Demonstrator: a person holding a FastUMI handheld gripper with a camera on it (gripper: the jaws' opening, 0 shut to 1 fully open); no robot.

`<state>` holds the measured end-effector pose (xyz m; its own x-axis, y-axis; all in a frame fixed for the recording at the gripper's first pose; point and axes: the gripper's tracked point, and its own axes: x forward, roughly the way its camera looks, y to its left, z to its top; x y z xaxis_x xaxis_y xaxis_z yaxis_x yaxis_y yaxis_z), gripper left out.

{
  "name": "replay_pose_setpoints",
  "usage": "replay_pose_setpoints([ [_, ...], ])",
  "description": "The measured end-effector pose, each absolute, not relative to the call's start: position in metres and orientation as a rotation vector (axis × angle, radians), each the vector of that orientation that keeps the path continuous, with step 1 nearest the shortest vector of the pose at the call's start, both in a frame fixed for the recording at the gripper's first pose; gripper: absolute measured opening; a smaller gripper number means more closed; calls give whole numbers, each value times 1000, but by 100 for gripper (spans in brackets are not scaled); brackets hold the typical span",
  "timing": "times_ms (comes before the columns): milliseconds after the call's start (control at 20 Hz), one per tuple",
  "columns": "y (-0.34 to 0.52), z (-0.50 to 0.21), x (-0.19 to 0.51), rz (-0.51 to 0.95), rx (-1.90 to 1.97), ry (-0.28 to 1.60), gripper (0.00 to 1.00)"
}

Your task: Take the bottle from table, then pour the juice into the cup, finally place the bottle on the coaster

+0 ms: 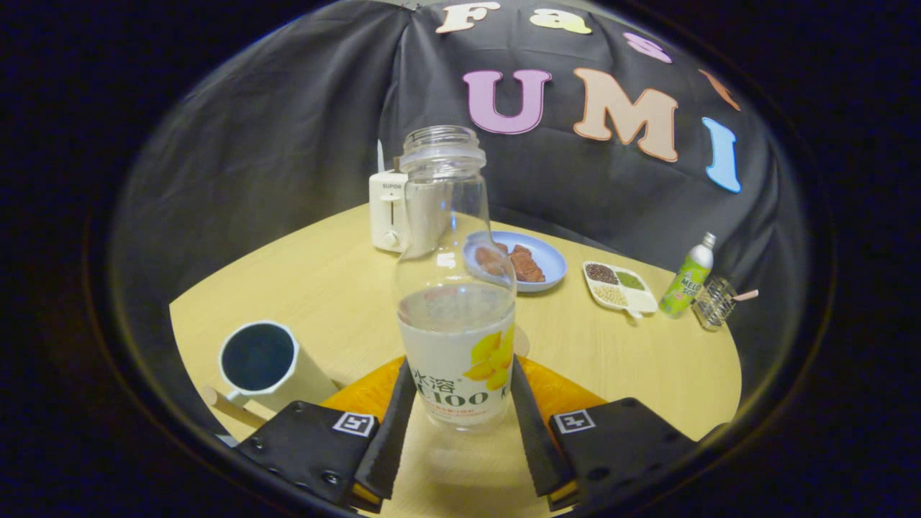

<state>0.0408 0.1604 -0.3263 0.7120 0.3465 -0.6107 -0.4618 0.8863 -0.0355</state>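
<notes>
A clear uncapped bottle (455,316) with a white and yellow label stands upright between my fingers, about half full of cloudy juice. My gripper (460,363) is shut on its lower, labelled part, one finger (392,424) pressing on each side. An orange coaster (363,394) lies on the wooden table (324,288) just behind the bottle's base, showing on both sides of it; whether the bottle touches the table I cannot tell. A white cup (262,363) with a dark inside and a wooden handle stands to the left of the fingers.
Beyond the bottle are a white toaster (387,212) and a blue plate (550,265) of brown food. Further right stand a white divided dish (620,289) of grains, a small green bottle (687,277) and a wire basket (716,302) near the table's edge.
</notes>
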Motion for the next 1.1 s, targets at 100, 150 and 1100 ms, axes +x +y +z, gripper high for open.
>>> replay_pose_setpoints([
  [100,165,-325,53,449,-165,613,75],
  [150,167,-326,59,448,-152,603,75],
  [1100,176,-375,143,383,-104,552,76],
])
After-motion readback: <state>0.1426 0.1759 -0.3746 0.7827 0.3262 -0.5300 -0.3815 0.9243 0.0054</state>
